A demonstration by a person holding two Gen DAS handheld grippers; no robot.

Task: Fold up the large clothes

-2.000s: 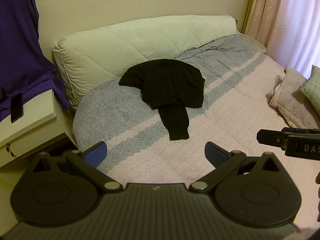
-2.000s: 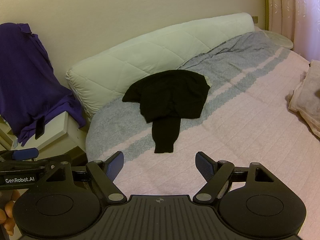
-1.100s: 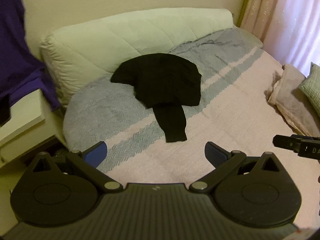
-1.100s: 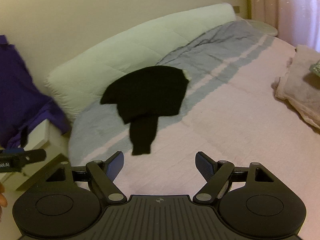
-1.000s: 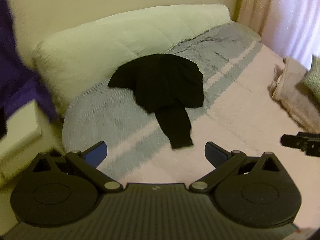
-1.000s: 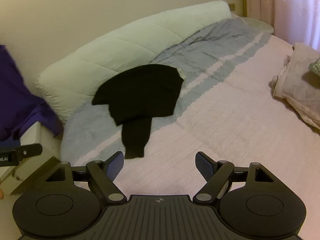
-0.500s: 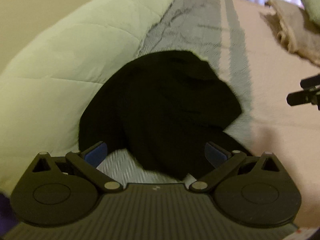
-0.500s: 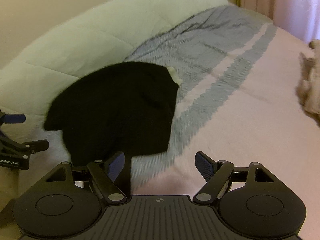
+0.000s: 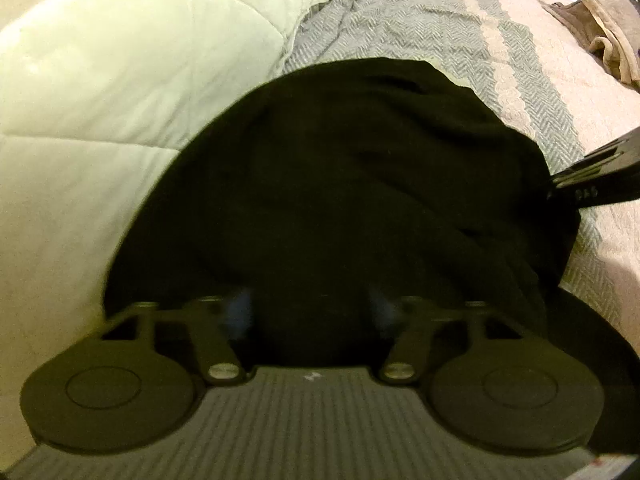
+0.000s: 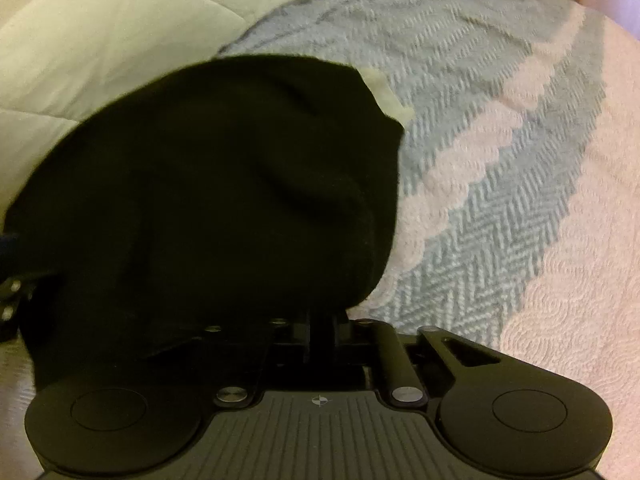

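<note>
A black garment (image 9: pixel 340 180) lies crumpled on the bed, against a quilted pale duvet roll. My left gripper (image 9: pixel 309 310) is pushed into its near edge. The jaws stand half closed, and a bulge of black cloth sits between the blue pads (image 9: pixel 238 312), which are still apart. In the right wrist view the same black garment (image 10: pixel 220 180) fills the left half. My right gripper (image 10: pixel 320 330) is shut on the garment's lower right edge, fingers together. The right gripper (image 9: pixel 592 176) also shows at the garment's right side in the left wrist view.
The bed cover (image 10: pixel 520 200) is pink with grey-blue herringbone bands and stretches to the right. The pale quilted duvet roll (image 9: pixel 120 60) lies behind and left of the garment. A beige folded cloth (image 9: pixel 600 40) rests at the far right of the bed.
Both grippers dropped from above the bed down onto the black garment. The right gripper went from open to shut on its edge. The left jaws narrowed around the cloth.
</note>
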